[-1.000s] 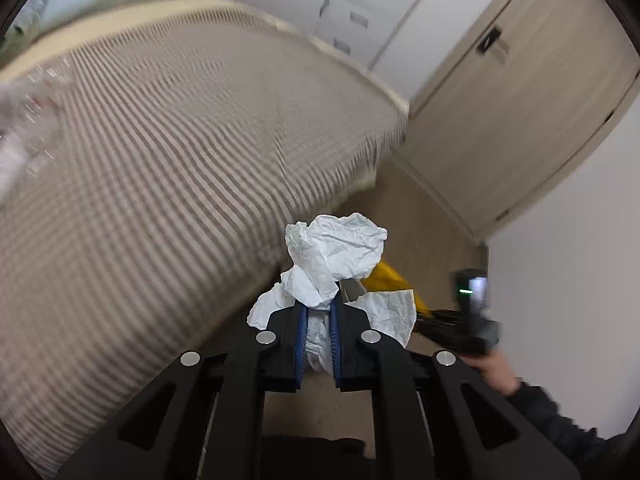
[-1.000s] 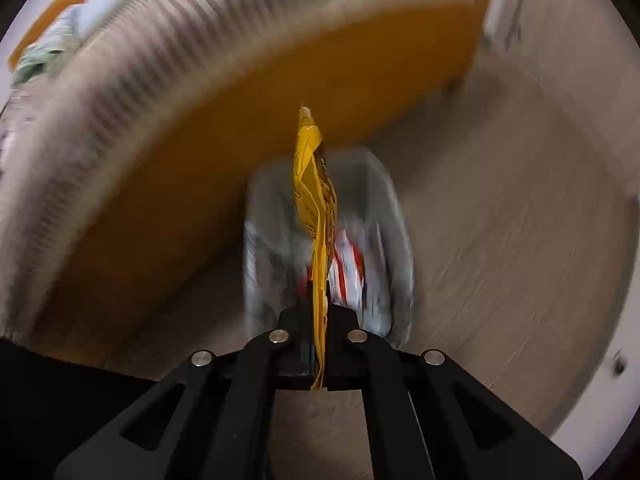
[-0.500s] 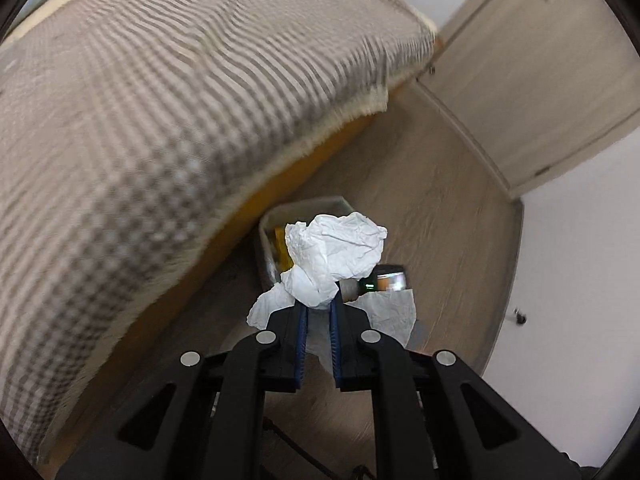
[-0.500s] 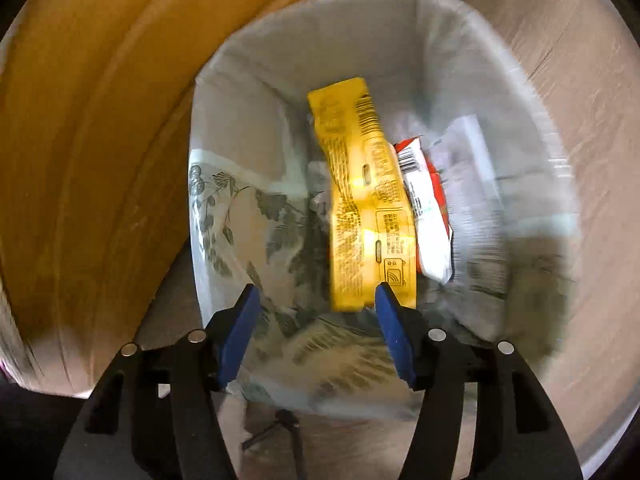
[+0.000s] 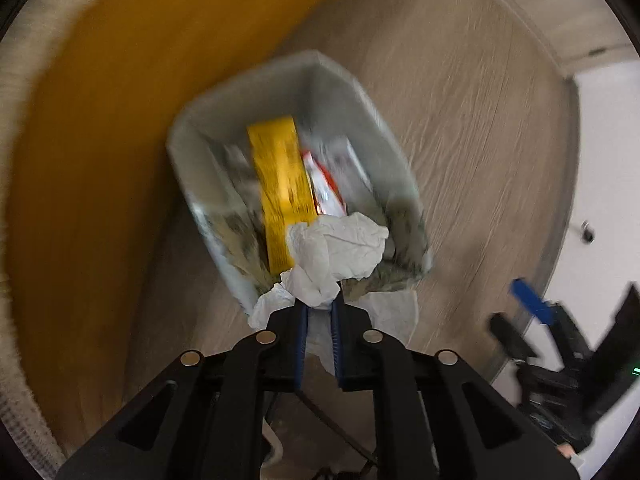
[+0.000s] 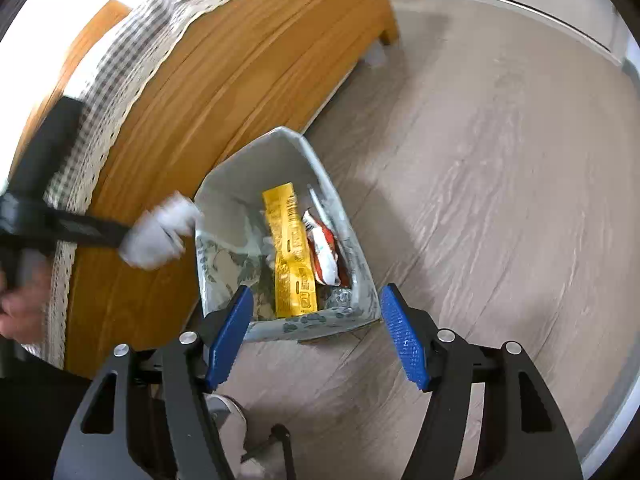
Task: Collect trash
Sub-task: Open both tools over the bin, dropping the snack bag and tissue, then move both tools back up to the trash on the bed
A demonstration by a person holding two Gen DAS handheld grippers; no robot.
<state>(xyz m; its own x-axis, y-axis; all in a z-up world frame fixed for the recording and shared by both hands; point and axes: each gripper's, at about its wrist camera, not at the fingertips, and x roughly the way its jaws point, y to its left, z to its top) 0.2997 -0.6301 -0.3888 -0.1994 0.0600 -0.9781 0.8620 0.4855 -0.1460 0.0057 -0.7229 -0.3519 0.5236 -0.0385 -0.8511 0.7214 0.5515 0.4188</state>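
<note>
My left gripper (image 5: 320,308) points down over the near rim of a pale leaf-patterned bin (image 5: 384,132), with a crumpled white tissue (image 5: 336,252) between its pads. Its jaws are opening, and the pads still touch the tissue. In the bin lie a yellow wrapper (image 5: 280,184) and a red-and-white wrapper (image 5: 324,188). In the right wrist view, my right gripper (image 6: 316,300) hangs above the bin's (image 6: 248,168) near edge. Its jaws are opening wide with nothing between them. The yellow wrapper (image 6: 290,252) lies inside, and the tissue (image 6: 160,232) hovers at the bin's left rim.
A bed with an orange wooden frame (image 6: 240,60) and a checked cover (image 6: 120,60) stands close behind and left of the bin. Pale wood floor (image 6: 500,200) spreads to the right. A shoe (image 6: 228,420) and a hand (image 6: 20,308) show near the frame's lower left.
The left gripper swung down from over the bed to above the bin, tissue still in it. The right gripper opened, the yellow wrapper dropped into the bin, and the gripper drew back.
</note>
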